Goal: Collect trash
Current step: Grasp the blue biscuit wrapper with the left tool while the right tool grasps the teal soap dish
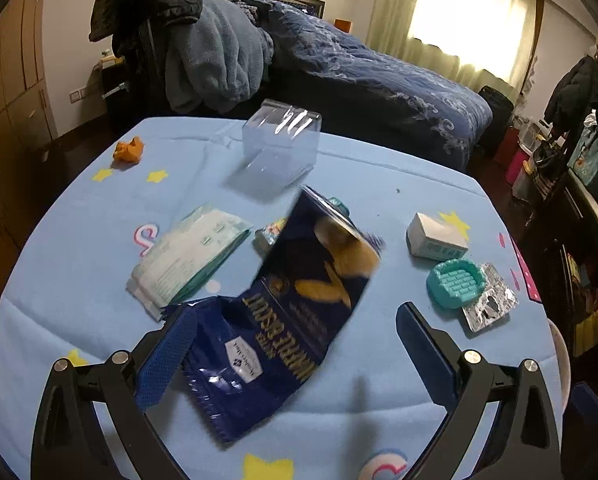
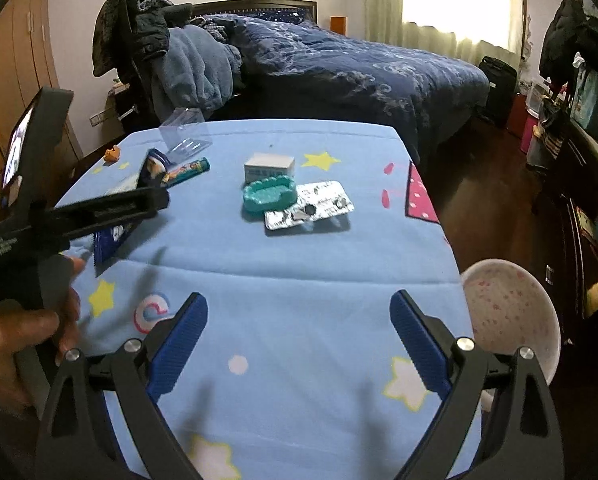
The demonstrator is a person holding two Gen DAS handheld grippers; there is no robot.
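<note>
My left claw (image 1: 295, 344) is wide around the blue biscuit bag (image 1: 295, 304). My right claw (image 2: 299, 340) is wide over the counter (image 2: 299, 280).

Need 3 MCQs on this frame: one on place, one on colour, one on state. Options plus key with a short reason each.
1. Where does the teal soap dish sit?
A. between the small white box and the foil pill pack
B. beside the orange scrap
C. inside the clear plastic box

2. What colour is the biscuit wrapper?
A. red
B. dark blue
C. green

3. How is the right gripper?
A. shut on the wrapper
B. shut on nothing
C. open, holding nothing

Key: 1 A, the right wrist view shows the dish in front of the box and overlapping the pill pack's edge. 2 B, dark blue with yellow print. 3 C, its fingers stand wide apart over the bare blue cloth.
</note>
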